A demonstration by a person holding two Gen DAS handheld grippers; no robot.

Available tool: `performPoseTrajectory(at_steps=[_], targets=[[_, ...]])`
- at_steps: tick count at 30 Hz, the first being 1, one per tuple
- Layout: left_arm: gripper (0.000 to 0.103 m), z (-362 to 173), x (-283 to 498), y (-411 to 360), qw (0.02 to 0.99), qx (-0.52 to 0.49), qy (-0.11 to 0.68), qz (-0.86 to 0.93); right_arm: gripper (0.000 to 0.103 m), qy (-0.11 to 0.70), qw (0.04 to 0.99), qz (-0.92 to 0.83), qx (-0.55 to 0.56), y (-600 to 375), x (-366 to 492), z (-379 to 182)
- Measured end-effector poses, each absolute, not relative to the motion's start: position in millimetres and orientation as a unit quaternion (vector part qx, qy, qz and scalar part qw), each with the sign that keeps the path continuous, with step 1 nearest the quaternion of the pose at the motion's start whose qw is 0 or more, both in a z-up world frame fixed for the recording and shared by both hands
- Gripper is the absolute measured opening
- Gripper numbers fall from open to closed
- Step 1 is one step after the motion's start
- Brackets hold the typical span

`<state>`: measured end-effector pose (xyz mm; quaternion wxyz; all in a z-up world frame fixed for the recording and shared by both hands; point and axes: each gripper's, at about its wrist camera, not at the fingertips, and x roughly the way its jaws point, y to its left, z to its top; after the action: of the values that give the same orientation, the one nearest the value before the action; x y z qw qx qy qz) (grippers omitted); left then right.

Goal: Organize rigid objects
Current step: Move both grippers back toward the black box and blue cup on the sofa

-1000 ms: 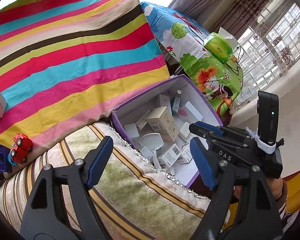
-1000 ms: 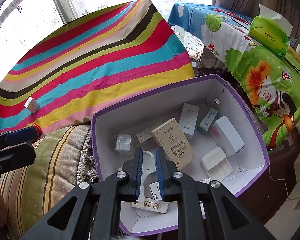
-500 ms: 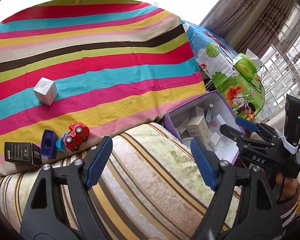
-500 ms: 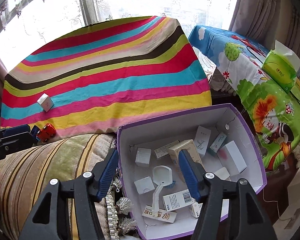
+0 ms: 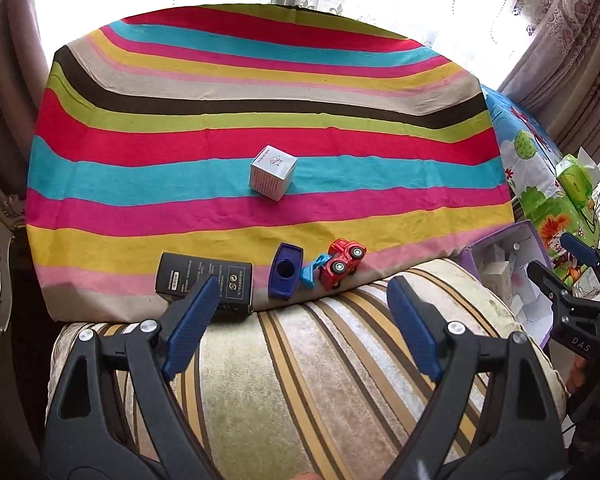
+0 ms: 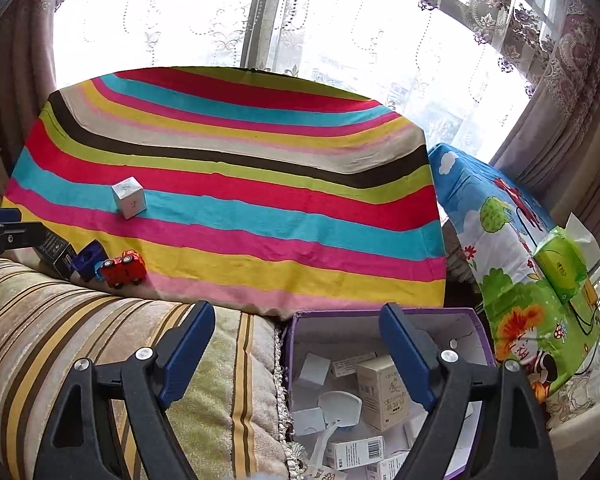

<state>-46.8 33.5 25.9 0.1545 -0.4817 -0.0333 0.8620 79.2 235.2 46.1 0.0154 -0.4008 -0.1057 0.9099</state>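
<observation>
L hand-held gripper (image 5: 296, 304) open, red toy truck (image 5: 342, 263) ahead, purple box (image 6: 384, 384) right

The left gripper (image 5: 300, 316) hangs wide apart and empty above a striped cushion (image 5: 300, 380). Beyond it, on the near edge of a rainbow-striped cloth (image 5: 260, 120), lie a black box (image 5: 204, 278), a blue block (image 5: 286, 272) and a red toy truck (image 5: 338, 264) in a row. A white cube box (image 5: 273, 172) sits farther back. At far right, the right gripper (image 5: 576, 276) spreads beside a purple box (image 5: 500, 248).
</observation>
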Motion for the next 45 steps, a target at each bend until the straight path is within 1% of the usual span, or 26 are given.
performPoseTrajectory(at_steps=[5,9,13,19,25,30,34,40,45], targets=[[0.087,20.4,-46.5,13.3,0.155,-0.482,-0.034,0.862,0.085,-0.091,-0.067,0.893,-0.436,205.6,65.3,35.2],[0.087,13.9,-53.2,5.2,0.148,-0.5,-0.033,0.852,0.085,-0.096,-0.094,0.883,-0.45,183.0,55.4,29.9],[0.087,3.6,-64.2,-2.3,0.135,-0.523,-0.022,0.841,0.085,-0.069,-0.132,0.867,-0.475,166.7,43.7,23.9],[0.088,-16.3,-83.7,-7.9,0.123,-0.556,-0.006,0.822,0.085,-0.045,-0.148,0.843,-0.516,152.6,22.1,4.7],[0.099,-28.1,-96.3,-11.8,0.113,-0.57,0.004,0.814,0.085,-0.045,-0.155,0.818,-0.551,141.5,4.7,-14.5],[0.101,-37.1,-104.0,-10.7,0.116,-0.578,0.013,0.807,0.085,-0.066,-0.167,0.81,-0.558,127.2,-7.8,-23.8],[0.101,-48.3,-110.7,-7.6,0.121,-0.591,0.02,0.797,0.085,-0.08,-0.174,0.803,-0.565,115.5,-18.8,-34.3],[0.101,-59.7,-119.6,-13.0,0.123,-0.604,0.006,0.787,0.085,-0.093,-0.179,0.79,-0.579,103.0,-37.0,-51.3],[0.101,-69.3,-124.7,-14.7,0.122,-0.614,-0.004,0.779,0.082,-0.108,-0.176,0.783,-0.587,94.1,-47.1,-63.9]])
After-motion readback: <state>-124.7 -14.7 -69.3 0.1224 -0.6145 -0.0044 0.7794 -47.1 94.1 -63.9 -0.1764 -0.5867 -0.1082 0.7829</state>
